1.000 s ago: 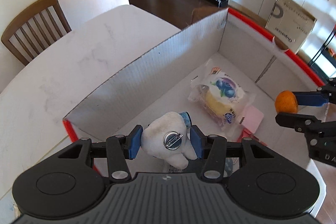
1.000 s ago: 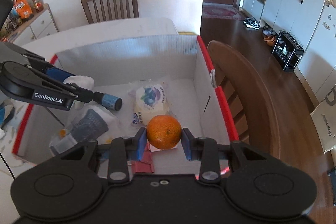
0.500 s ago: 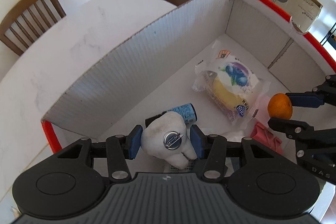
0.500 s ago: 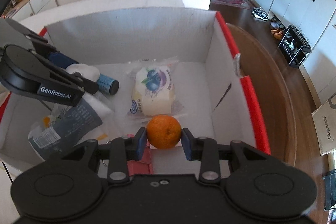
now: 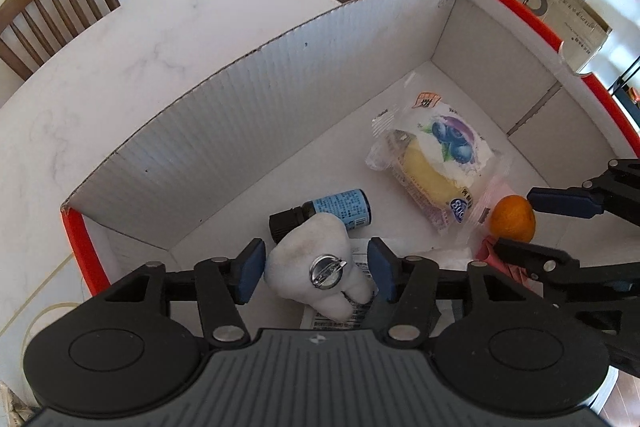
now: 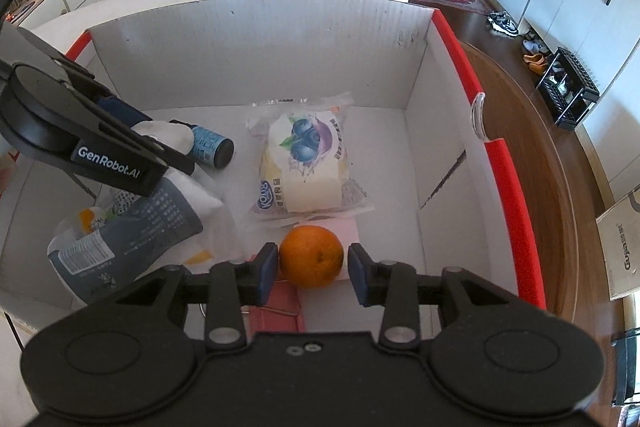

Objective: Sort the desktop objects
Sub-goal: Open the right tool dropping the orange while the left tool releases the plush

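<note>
orange point(image 6: 311, 255) in box point(image 6: 256, 39), white table point(image 5: 120, 39)

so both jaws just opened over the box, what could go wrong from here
1. The orange sits partly on the pink packet beside the blueberry bread pack; being round, it may roll once the right gripper leaves.
2. The tooth plush lies between the left gripper's open jaws; lifting off at an angle could snag and drag it.
3. The plush leans against the small bottle, which might roll.
</note>
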The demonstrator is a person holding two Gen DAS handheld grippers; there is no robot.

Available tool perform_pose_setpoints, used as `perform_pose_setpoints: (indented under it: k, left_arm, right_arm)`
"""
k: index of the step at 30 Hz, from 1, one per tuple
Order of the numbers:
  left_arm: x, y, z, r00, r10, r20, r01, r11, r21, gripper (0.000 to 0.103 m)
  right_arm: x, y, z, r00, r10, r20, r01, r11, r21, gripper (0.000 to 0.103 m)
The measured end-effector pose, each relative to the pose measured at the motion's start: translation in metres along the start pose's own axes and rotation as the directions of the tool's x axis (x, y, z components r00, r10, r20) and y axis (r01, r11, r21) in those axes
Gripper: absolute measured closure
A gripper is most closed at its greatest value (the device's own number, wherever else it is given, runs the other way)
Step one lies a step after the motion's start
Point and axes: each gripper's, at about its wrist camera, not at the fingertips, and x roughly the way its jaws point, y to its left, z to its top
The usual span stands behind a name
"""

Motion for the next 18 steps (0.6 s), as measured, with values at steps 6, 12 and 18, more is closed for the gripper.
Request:
perform_pose_setpoints:
  k: [6, 12, 18]
  left_arm:
    - [-0.014, -0.002, -0.003, 0.999, -0.021, 0.04, 0.021, 1.0, -0.014, 0.042]
    - [-0.032, -0.004, -0.008, 0.995, -0.036, 0.097, 0.039, 0.999, -0.034, 0.038]
    - [-0.054, 0.007, -0.016, 0.987, -0.041, 0.153, 0.059, 0.992, -0.11, 0.035]
  right_arm:
    - [-0.012, -0.003, 0.0, 1.0, 0.004, 0.026, -0.004, 1.0, -0.01, 0.049]
    - [-0.036, -0.005, 0.0, 0.997, 0.024, 0.071, -0.023, 1.0, -0.022, 0.047]
    - [-0.06, -0.01, -0.003, 0.99, 0.06, 0.125, -0.06, 0.998, -0.006, 0.038]
